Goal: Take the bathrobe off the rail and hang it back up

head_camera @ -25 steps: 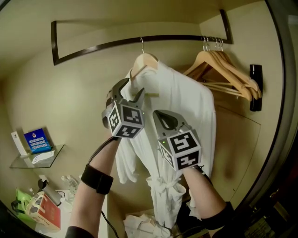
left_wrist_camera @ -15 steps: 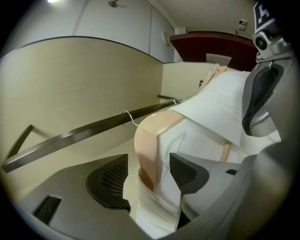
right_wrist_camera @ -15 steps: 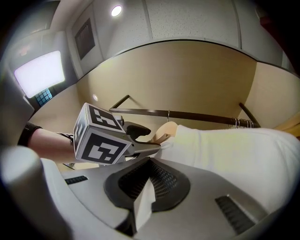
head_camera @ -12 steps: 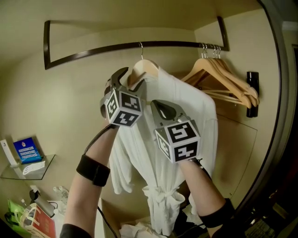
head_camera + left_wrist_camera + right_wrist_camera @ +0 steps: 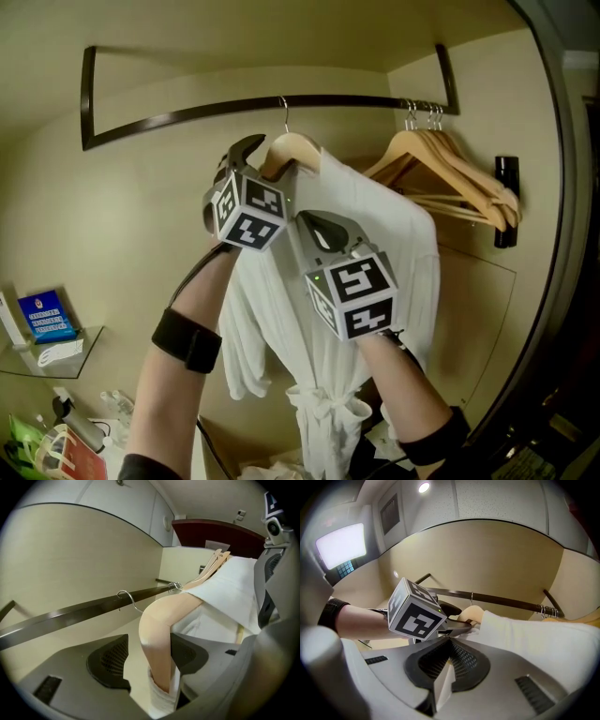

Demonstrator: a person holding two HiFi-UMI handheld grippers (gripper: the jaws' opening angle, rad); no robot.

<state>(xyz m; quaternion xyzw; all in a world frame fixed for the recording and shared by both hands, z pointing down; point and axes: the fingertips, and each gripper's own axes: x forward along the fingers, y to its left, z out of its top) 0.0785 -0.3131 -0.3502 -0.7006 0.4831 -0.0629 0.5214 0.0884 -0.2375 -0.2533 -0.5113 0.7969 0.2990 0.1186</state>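
Observation:
A white bathrobe (image 5: 375, 225) hangs on a wooden hanger (image 5: 298, 145) just under the dark rail (image 5: 187, 112). The hanger's wire hook (image 5: 284, 103) crosses the rail; whether it rests on it I cannot tell. My left gripper (image 5: 251, 155) is shut on the hanger's left arm, and the left gripper view shows the wood (image 5: 159, 634) pinched between its pads, with the hook (image 5: 124, 594) at the rail (image 5: 70, 616). Lower and to the right, my right gripper (image 5: 302, 220) is shut against the robe's front, a white fold (image 5: 442, 684) caught between its jaws.
Several empty wooden hangers (image 5: 450, 159) hang at the rail's right end, next to a dark bracket (image 5: 506, 202) on the side wall. A glass shelf (image 5: 66, 361) at lower left carries a blue box (image 5: 42, 316). More white cloth lies below the robe.
Both grippers have risen closer to the rail while keeping their grips. The head view has tilted upward, so the shelf has slid down in the picture.

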